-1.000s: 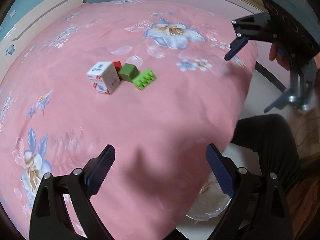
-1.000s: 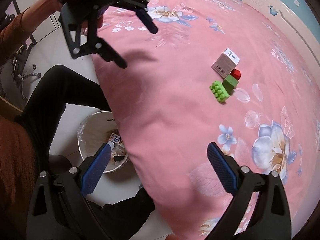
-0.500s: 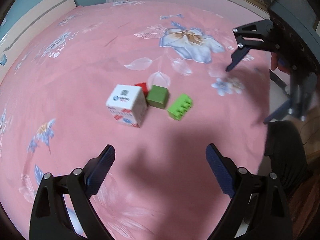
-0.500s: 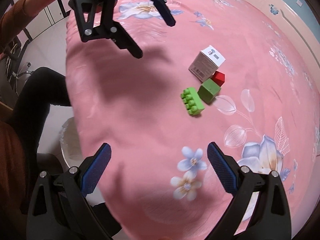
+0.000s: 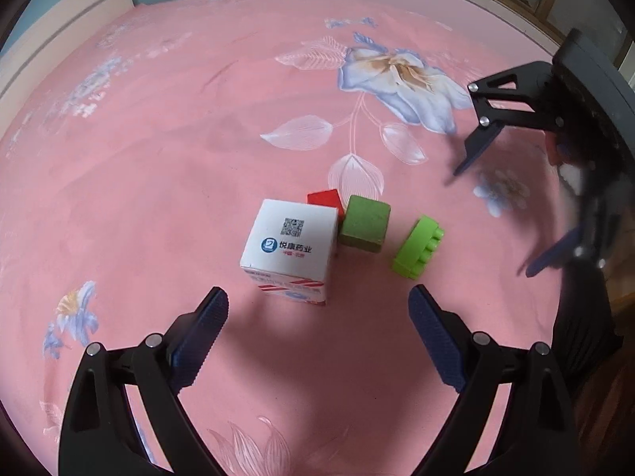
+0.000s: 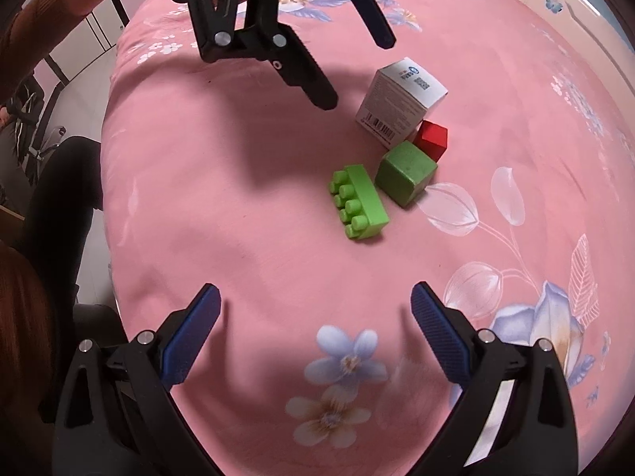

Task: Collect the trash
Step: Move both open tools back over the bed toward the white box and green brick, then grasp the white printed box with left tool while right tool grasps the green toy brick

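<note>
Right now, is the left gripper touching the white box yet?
Apart. In the left wrist view, the left gripper is open with pink bedspread showing between both fingertips and the white box; the right wrist view agrees.

Red cube point(image 5: 323, 199) and green cube point(image 5: 364, 224) crowd the white box's point(image 5: 291, 248) far side.

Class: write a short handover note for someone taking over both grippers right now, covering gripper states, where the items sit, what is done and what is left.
Left gripper: open, empty, hovering just short of the white box.
Right gripper: open, empty, above the bed, facing the green brick.
Items: box, red cube, green cube and brick clustered mid-bed; box touches both cubes, brick lies slightly apart.
Done: nothing picked up from this cluster.
Left: probably grasp the box first; no bin visible now.
</note>
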Available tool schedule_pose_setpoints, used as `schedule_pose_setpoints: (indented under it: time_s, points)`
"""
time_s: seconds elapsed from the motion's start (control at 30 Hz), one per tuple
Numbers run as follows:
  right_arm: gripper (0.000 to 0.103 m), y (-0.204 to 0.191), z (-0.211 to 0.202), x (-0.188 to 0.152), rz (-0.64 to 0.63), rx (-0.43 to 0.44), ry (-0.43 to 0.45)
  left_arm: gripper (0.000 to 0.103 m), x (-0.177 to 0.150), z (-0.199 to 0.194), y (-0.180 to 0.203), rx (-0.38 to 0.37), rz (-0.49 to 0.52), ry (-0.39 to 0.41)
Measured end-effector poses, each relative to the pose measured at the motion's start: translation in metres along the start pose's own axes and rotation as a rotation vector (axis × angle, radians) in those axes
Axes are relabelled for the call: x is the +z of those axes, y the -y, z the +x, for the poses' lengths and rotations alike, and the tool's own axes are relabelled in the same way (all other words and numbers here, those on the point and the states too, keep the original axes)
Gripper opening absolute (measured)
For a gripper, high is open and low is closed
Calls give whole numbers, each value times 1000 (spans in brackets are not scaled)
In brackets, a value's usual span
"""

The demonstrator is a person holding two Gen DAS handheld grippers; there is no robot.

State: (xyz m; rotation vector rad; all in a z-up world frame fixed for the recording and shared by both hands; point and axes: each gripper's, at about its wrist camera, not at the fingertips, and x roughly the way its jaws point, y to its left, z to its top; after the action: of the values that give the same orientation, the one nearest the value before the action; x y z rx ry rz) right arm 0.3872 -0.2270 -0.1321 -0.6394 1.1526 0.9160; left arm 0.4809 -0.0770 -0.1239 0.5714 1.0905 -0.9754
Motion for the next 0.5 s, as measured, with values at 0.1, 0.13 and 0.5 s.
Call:
schedule_pose_setpoints:
  time_s: [0.1, 0.13, 0.5]
  points:
    - [95, 5, 4, 6, 7, 15, 2, 94, 1, 6, -3, -21, 15, -9]
    - [95, 7, 4, 9, 8, 15, 6, 94, 1, 7, -3, -24, 18, -8]
    - [84, 26, 23, 27, 40, 62, 9, 93, 4, 18, -12, -67, 19, -7]
